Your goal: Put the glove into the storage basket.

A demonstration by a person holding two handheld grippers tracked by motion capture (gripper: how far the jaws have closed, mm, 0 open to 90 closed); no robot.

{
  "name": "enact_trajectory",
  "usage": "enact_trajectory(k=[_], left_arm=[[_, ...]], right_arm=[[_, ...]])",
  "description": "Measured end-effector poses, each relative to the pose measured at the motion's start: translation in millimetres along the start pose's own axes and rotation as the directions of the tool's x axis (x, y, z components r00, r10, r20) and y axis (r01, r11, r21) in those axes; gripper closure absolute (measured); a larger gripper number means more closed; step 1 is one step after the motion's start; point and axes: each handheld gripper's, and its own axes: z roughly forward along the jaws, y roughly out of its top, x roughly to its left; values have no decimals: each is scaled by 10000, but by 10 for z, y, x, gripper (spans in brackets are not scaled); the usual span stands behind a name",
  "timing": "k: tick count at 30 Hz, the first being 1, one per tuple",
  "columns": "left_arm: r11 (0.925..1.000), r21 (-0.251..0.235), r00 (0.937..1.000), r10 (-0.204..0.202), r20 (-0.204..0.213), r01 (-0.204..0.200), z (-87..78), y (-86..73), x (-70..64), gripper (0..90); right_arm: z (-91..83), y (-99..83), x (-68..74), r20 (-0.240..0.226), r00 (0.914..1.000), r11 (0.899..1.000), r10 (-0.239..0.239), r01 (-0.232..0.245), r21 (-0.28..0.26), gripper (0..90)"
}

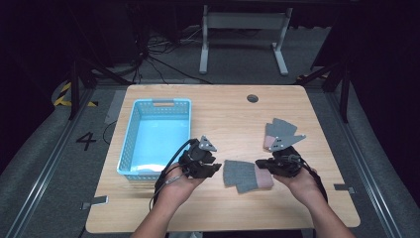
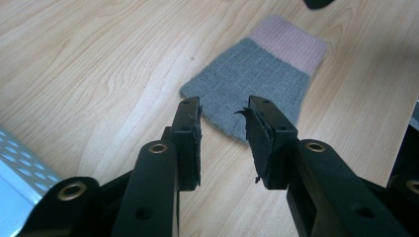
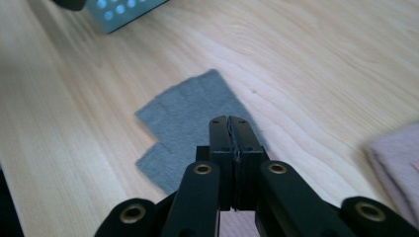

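Observation:
A grey knit glove (image 1: pixel 237 174) with a pink cuff lies flat on the wooden table (image 1: pixel 223 114) between my two grippers. My left gripper (image 1: pixel 217 168) sits at its grey end, open, and in the left gripper view its tips (image 2: pixel 225 106) hover just short of the glove (image 2: pixel 257 74). At the cuff end, my right gripper (image 1: pixel 258 162) is shut. In the right gripper view its closed tips (image 3: pixel 230 121) hang over the grey glove (image 3: pixel 192 113), with no cloth seen between them. A second grey and pink glove (image 1: pixel 278 131) lies behind the right gripper.
A light blue perforated basket (image 1: pixel 129 139) stands at the table's left; its corner shows in the gripper views (image 2: pixel 20 163) (image 3: pixel 123 10). The second glove's pink cuff (image 3: pixel 395 163) lies at the right. A round cable hole (image 1: pixel 252 98) marks the far edge.

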Motion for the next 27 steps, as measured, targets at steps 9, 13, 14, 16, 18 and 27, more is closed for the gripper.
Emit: enact_trajectory(k=[9,13,14,16,18,27], left_arm=[[9994,187,9993,286,-240,-281,42,11,-19,675],[9994,265,9994,234,-244,-227,42,1,-15,707],[9996,237,9995,189,-239,-183,40,-2,-13,720],[9998,181,9998,16,-203,-13,36,-4,-13,726],[9998,191,9997,-67,-242,72,38,-10,-20,738],[9990,344,9985,-276,-468,292,41,-44,-7,767]], right_arm=[[-173,-127,-279,676,9944,9962,812,-787,-382,897],[-209,-175,-388,955,9893,9933,1102,-1064,-448,897],[-212,-181,-418,1050,9878,9928,1147,-1102,-475,897],[-210,-191,-488,1199,9838,9904,1335,-1282,-509,897],[-200,-198,-564,1331,9787,9870,1564,-1500,-571,897],[39,-135,-873,1949,9604,9798,1989,-1990,-189,898]])
